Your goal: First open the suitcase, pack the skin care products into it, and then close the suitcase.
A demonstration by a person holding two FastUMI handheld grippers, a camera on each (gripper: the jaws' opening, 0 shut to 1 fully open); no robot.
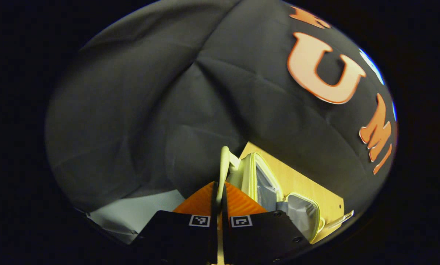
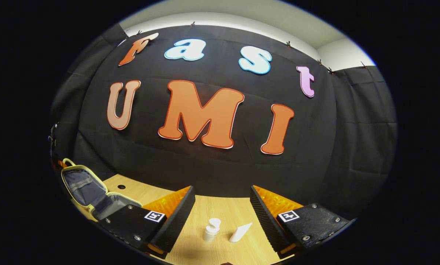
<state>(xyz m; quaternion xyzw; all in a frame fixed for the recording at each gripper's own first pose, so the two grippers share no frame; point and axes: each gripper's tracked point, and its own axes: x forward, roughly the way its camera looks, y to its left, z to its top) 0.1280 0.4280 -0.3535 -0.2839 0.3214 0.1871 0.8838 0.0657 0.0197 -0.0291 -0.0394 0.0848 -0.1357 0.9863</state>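
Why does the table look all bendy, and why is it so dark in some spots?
Right gripper view: the fisheye lens curves the table; bottle and tube look sharp and well lit between the open right tongs. Left gripper view: dimmer, with the suitcase bright near the bottom edge beyond the closed left tongs.

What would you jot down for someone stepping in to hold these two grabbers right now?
Left gripper: fingers nearly together on the pale handle of the suitcase lid; seems to be gripping it.
Right gripper: open, empty, hovering over the wooden table.
Suitcase: open at the table's left end, lid upright, nothing seen packed inside.
Skin care: a small white bottle standing and a white tube lying beside it, just ahead of the right gripper.
Done: opening. Left: pack both items, then close the suitcase.
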